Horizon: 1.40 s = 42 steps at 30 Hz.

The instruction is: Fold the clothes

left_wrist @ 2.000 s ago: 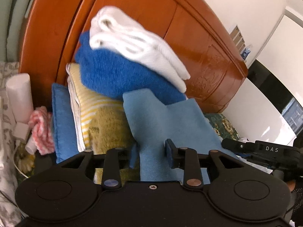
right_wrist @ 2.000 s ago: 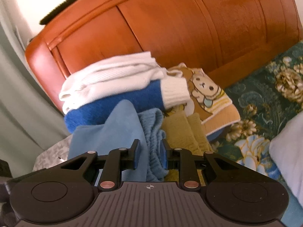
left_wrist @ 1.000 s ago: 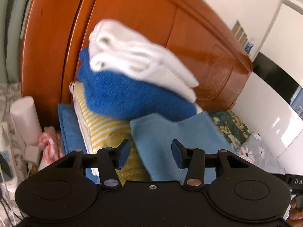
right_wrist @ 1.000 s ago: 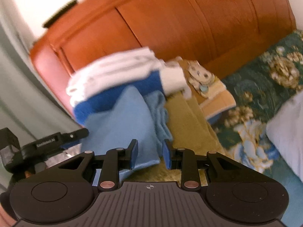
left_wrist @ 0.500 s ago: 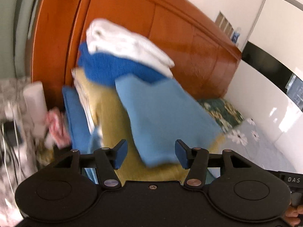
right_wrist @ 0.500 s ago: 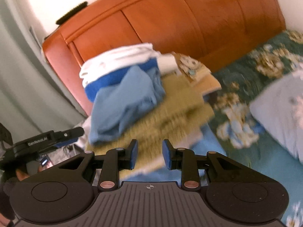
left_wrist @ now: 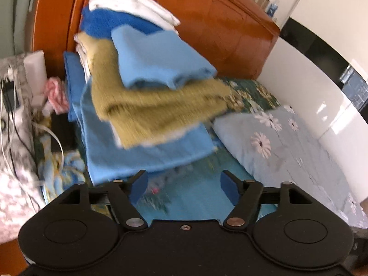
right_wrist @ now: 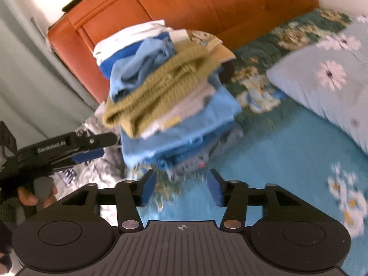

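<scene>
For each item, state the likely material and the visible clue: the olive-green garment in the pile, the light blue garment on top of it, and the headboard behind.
Olive-green garment: probably chunky knit wool or acrylic; ribbed, fuzzy texture, though blurred.
Light blue garment: seemingly soft fleece or fine knit; smooth matte surface.
Headboard: looks like varnished wood; orange-brown panels with glossy reflections.

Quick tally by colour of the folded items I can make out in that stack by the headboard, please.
White knit on top: 1
Royal blue fleece: 1
Light blue folded cloth: 1
Olive green knit: 1
Wide light blue piece beneath: 1
Total: 5 clearly visible; motion blur hides the thinner layers.
</scene>
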Tool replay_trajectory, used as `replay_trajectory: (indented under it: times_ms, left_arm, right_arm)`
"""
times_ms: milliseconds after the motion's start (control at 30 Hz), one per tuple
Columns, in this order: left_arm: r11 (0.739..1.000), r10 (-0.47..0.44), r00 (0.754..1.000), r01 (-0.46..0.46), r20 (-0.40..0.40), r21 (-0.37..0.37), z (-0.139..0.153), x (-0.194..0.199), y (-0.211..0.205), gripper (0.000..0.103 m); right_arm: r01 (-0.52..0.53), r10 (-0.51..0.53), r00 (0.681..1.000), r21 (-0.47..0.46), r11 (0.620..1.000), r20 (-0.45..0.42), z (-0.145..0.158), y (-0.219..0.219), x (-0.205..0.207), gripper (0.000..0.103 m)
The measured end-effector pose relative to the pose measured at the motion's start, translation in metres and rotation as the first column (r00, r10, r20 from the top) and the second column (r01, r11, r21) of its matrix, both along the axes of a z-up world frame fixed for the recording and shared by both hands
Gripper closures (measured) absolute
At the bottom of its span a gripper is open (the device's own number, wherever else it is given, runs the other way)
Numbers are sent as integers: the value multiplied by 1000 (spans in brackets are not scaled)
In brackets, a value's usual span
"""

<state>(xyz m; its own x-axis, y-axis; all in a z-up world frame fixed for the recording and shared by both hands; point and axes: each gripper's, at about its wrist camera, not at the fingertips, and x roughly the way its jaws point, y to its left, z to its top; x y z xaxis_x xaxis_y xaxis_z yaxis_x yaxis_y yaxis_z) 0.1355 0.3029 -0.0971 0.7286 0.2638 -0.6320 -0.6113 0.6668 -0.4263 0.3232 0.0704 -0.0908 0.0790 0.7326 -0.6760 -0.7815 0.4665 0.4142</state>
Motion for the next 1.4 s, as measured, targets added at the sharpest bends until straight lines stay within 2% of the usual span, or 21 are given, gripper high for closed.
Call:
replay_trajectory:
  times_ms: [100,300,367,500,533,667,800,1033,1200,1267,1400]
  left_arm:
    - [998,-22,1000,22,-10,-65,1,-4,-18,32]
    - [996,-87,995,86,-47,-34,7,-11,-66,29]
    - [994,-106,993,105,-51,-24,11,-12,-83,25]
    - [991,-135,990,135,-50,-1,20,-13,-112,18]
    - [990,-139,989,139,-49,-1,22,-14,-120,17]
    - [988,-152,987,153,-54,13,34,-16,-144,9]
    - [979,-190,977,196,-94,57,45,-22,-176,6]
    - [981,-169,973,182,-154,72,47,-32,-230,6]
    - [981,-150,965,173,-214,93,49,-31,-262,6]
    - [982,-142,967,165,-213,95,52,-33,-272,6]
    - [978,-111,965,148,-239,145,58,-34,-294,6]
  right_arm:
    - [21,-22,1000,-35,999,-4,4,-29,-11,42]
    - [8,-6,999,-73,997,32,20,-76,-31,34]
    - [6,-2,999,-72,997,50,25,-90,-38,28]
    - [4,1,998,-68,998,69,30,-117,-48,26]
    - [5,0,997,-65,998,71,30,-122,-49,21]
    - [8,-4,997,-52,999,76,32,-144,-54,19]
    - [11,-8,997,-39,999,82,33,-167,-60,16]
    - [3,2,993,-42,999,122,31,-204,-70,15]
    - [12,-7,994,-47,999,106,25,-234,-78,15]
    - [12,-7,995,-45,999,102,24,-243,-81,10]
    - [8,-3,994,-44,999,108,24,-255,-86,10]
